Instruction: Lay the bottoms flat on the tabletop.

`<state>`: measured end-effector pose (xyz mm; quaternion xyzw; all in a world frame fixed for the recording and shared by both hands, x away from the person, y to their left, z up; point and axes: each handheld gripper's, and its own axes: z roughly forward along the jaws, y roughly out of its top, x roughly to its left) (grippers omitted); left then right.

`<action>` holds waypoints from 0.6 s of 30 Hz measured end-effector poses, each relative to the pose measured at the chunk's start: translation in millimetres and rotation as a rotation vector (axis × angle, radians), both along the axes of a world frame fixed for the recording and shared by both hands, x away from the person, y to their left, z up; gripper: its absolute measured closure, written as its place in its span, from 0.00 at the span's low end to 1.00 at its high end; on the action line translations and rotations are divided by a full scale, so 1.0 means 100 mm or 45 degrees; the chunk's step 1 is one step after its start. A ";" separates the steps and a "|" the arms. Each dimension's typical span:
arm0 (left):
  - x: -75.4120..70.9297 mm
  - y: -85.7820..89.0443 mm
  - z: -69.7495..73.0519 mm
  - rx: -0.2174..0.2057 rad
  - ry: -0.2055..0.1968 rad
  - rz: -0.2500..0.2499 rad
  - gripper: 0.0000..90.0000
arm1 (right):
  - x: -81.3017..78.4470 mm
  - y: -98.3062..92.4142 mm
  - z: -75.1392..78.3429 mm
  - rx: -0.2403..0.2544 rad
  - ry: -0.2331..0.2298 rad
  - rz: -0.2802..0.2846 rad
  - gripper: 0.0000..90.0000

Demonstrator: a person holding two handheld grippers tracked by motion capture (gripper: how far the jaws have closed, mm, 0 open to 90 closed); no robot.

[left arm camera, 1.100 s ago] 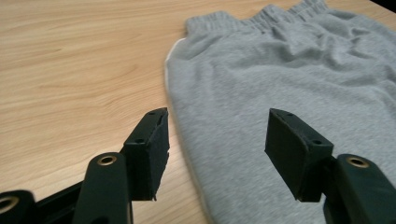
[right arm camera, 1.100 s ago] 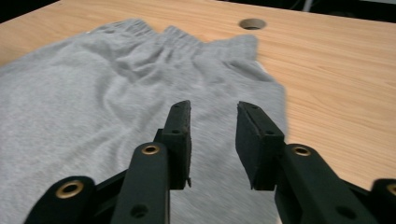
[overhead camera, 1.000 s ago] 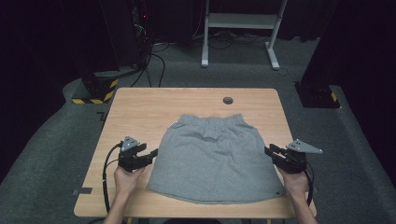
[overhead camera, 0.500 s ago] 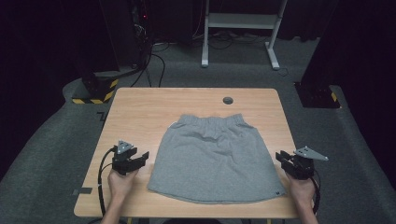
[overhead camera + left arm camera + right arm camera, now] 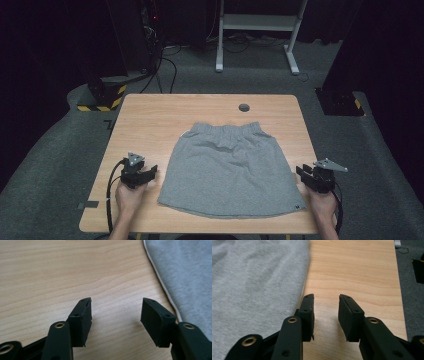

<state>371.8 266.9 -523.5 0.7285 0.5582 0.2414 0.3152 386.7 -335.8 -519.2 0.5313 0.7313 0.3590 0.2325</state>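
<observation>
No text, label, brand or number can be read anywhere. The one sign-like marking is the yellow-and-black hazard striping on a base on the floor, at middle left of the high view, bearing no words.

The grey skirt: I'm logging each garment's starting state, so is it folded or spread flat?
Spread flat. The grey skirt lies open in one layer on the table, waistband far, hem near, no fold visible.

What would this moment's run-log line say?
item: grey fabric skirt flat on wooden table | left gripper: open, beside skirt | right gripper: open, jaws just opening, nothing between
</observation>
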 end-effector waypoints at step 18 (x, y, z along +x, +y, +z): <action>-0.01 -0.04 -0.04 -0.008 -0.041 0.015 0.37 | 0.01 0.10 -0.02 -0.129 0.023 0.011 0.53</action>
